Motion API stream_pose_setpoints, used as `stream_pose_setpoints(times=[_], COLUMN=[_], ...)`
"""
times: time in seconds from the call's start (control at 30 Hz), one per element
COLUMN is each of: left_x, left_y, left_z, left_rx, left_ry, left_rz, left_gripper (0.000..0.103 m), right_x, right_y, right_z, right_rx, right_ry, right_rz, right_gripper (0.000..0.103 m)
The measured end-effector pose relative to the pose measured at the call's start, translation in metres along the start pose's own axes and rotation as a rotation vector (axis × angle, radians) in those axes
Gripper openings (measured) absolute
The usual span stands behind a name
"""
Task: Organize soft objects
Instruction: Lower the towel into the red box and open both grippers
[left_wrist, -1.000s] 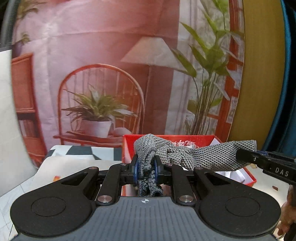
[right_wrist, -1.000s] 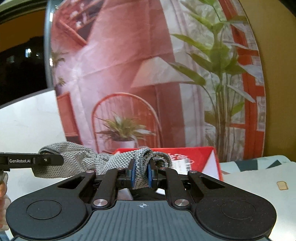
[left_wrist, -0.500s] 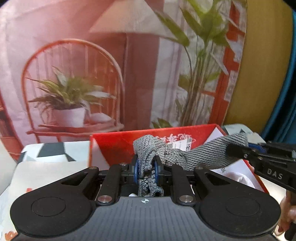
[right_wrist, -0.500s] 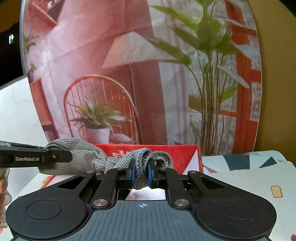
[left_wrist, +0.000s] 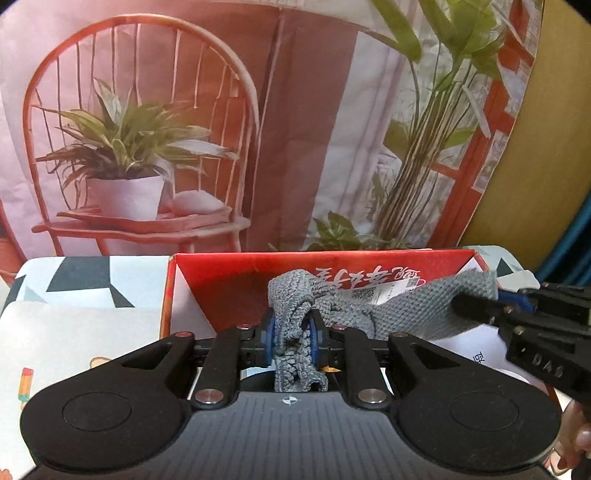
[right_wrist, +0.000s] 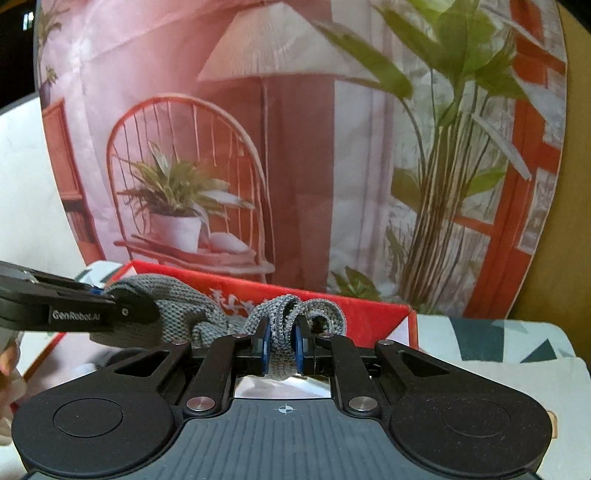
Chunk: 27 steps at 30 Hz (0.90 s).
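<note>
Grey knit cloth (left_wrist: 402, 314), still pinched by both grippers' fingers, now nearer red box (left_wrist: 236, 280).

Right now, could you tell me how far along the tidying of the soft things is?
Done: hard to say; the red box holds white papers, and I can't make out any soft item already inside. In hand: the grey knit cloth, pinched at one end by the left claw and at the other by the right claw, stretched over the box. Left: letting the cloth go into the box, it seems.
</note>
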<state>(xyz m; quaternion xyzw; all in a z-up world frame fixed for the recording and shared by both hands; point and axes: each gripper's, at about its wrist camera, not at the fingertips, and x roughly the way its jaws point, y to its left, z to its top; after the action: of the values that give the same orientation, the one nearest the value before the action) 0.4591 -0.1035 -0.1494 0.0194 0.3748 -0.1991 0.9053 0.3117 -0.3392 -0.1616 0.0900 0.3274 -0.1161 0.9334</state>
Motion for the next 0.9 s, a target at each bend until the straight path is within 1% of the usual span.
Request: stream_pose_setpoints(times=[0.03,0.07,0.1,0.13,0.17,0.2,0.3,0.5,0.67,0.9], left_x=[0.000,0.000,0.000,0.000,-0.002,-0.004,-0.012,-0.041,-0.067,-0.102], left_y=[0.000,0.000,-0.001,-0.001,-0.002,-0.002,-0.005,-0.011,-0.015,-0.020], left_z=[0.000,-0.001,-0.001,-0.002,-0.002,-0.003,-0.004,-0.010,-0.027,-0.058], left_rx=[0.006,0.014,0.021,0.027,0.031,0.035,0.057,0.088,0.097,0.110], left_ry=[-0.004,-0.008,-0.010,-0.012,-0.017,-0.023,-0.031,-0.073,-0.094,-0.138], left_rz=[-0.002,-0.002,0.000,0.007,0.012,0.010,0.013,0.017,0.020,0.046], left_gripper=[0.023,0.029,0.039,0.044,0.052,0.053,0.056,0.059,0.060,0.061], right_x=[0.003,0.005,0.006,0.007,0.008,0.008,0.005,-0.013,-0.032,-0.064], right_y=[0.000,0.001,0.001,0.002,0.002,0.002,0.001,0.002,0.008,0.015], right_z=[-0.001,-0.003,-0.004,-0.005,-0.007,-0.008,-0.010,-0.017,-0.029,-0.050], right_rx=[-0.004,-0.011,-0.016,-0.018,-0.017,-0.017,-0.020,-0.015,-0.019,-0.010], right_ry=[0.011,0.019,0.025,0.033,0.040,0.044,0.049,0.051,0.061,0.046], right_rz=[-0.002,-0.002,-0.003,-0.004,-0.005,-0.012,-0.019,-0.008,0.002,0.013], right_gripper=[0.012,0.013,0.013,0.014,0.017,0.020,0.025,0.029,0.032,0.032])
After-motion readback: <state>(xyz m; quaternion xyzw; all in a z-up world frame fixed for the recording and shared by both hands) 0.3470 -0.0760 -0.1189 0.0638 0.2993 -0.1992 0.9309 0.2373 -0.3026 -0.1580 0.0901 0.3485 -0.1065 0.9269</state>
